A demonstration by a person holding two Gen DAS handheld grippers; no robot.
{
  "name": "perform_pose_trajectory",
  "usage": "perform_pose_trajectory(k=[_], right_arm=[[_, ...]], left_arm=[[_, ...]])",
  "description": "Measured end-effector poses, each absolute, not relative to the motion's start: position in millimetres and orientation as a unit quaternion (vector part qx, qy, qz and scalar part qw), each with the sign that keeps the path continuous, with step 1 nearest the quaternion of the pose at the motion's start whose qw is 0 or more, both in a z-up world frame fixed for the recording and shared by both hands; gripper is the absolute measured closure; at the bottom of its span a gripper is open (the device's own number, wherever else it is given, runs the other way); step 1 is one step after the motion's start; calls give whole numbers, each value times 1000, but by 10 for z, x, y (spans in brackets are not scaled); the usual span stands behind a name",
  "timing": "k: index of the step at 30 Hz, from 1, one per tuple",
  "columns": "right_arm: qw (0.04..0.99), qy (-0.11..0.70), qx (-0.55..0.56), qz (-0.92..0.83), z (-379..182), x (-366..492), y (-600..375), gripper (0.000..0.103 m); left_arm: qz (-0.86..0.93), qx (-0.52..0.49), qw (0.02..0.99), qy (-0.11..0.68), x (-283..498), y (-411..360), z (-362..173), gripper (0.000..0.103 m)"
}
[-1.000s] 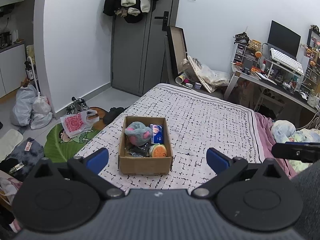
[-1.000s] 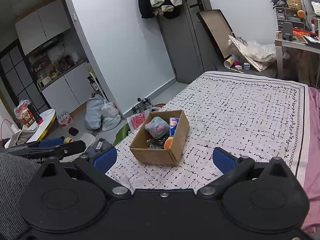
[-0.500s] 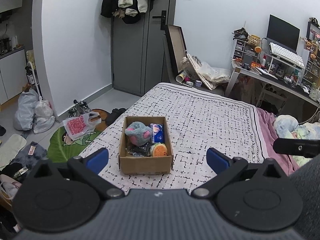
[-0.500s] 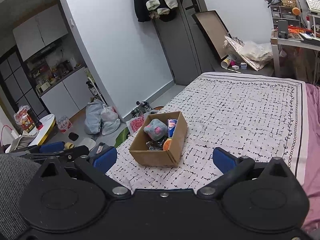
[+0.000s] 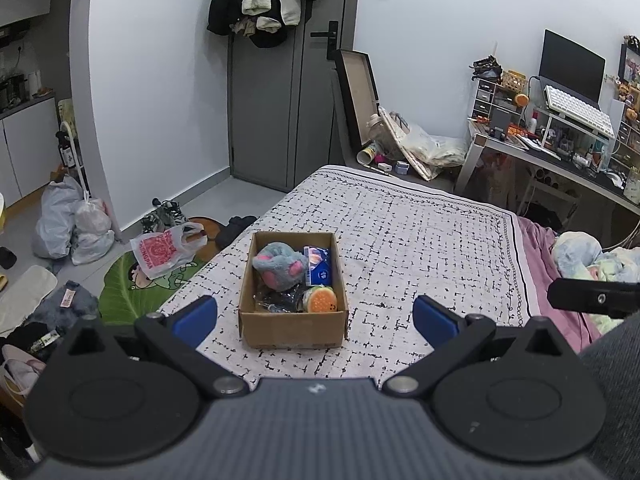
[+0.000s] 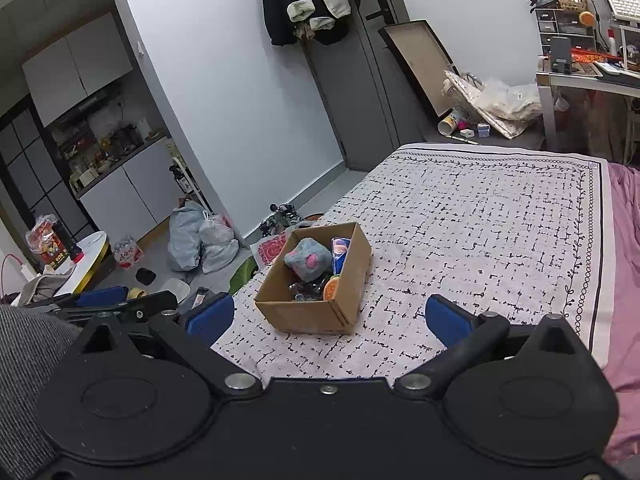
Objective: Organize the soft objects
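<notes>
Fingers of the left hand-held gripper (image 5: 314, 314) spread wide and empty above the bed's (image 5: 420, 232) near edge, framing the cardboard box (image 5: 293, 326) of soft objects by the left edge. Only the right view shows the kitchen counter (image 6: 120, 160); there the right hand-held gripper (image 6: 330, 314) hovers likewise released, aimed at the box from its right.

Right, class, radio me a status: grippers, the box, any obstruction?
Left hand-held gripper open, empty. Right hand-held gripper open, empty. Cardboard box on bed, holding grey plush. Nothing in the way.
</notes>
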State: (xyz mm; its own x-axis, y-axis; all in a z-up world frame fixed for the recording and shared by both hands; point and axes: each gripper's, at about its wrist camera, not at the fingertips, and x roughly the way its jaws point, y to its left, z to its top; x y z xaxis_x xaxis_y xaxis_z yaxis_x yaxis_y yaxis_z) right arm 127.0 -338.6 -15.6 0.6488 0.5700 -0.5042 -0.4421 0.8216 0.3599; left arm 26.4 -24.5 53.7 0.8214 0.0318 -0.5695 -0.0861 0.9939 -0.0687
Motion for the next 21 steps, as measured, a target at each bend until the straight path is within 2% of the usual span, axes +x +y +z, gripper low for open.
perform_pose_trajectory(k=[21], right_arm=[[902,312,107,279,-181,1265,-3391,0]], left_arm=[[43,-43,949,308,269,-223,503,0]])
